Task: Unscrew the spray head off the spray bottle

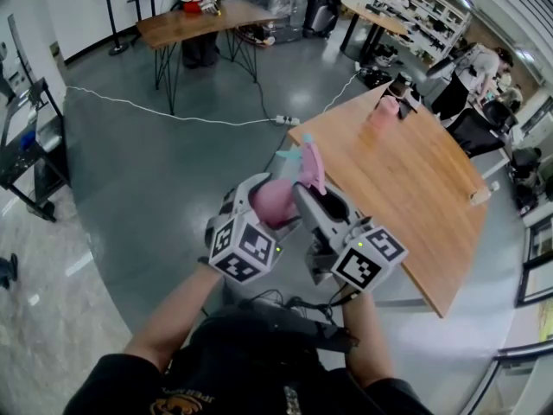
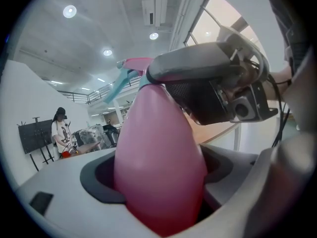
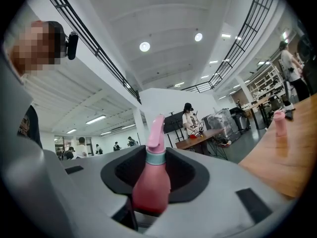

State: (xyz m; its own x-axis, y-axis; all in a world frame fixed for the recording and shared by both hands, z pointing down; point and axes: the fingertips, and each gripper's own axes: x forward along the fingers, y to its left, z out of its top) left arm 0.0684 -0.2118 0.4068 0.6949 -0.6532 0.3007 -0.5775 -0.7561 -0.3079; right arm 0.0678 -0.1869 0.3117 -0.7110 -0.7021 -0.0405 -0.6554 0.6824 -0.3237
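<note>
Two tongs meet on one pink spray bottle (image 1: 276,199) in the head view, held in the air just off the edge of the wooden bench (image 1: 406,180). My left tongs (image 1: 263,206) wrap its fat body. My right tongs (image 1: 313,201) come in beside them at the neck, under the pink spray head (image 1: 309,164), which points up and away from me. The marker cubes (image 1: 246,249) carry only black-and-white squares, and the print on my shirt (image 1: 186,400) is too blurred to read.

In the left gripper view, the bottle's body fills the gap with both sides pressed on it, so these tongs are clamped on it while standing wide. The head sits at the far end, and the right tongs lie across the neck there.

In the right gripper view, the bottle stands upright between my jaws. They are partly closed on its shoulder, just below the teal collar (image 3: 155,156), and the head rises above them.
</note>
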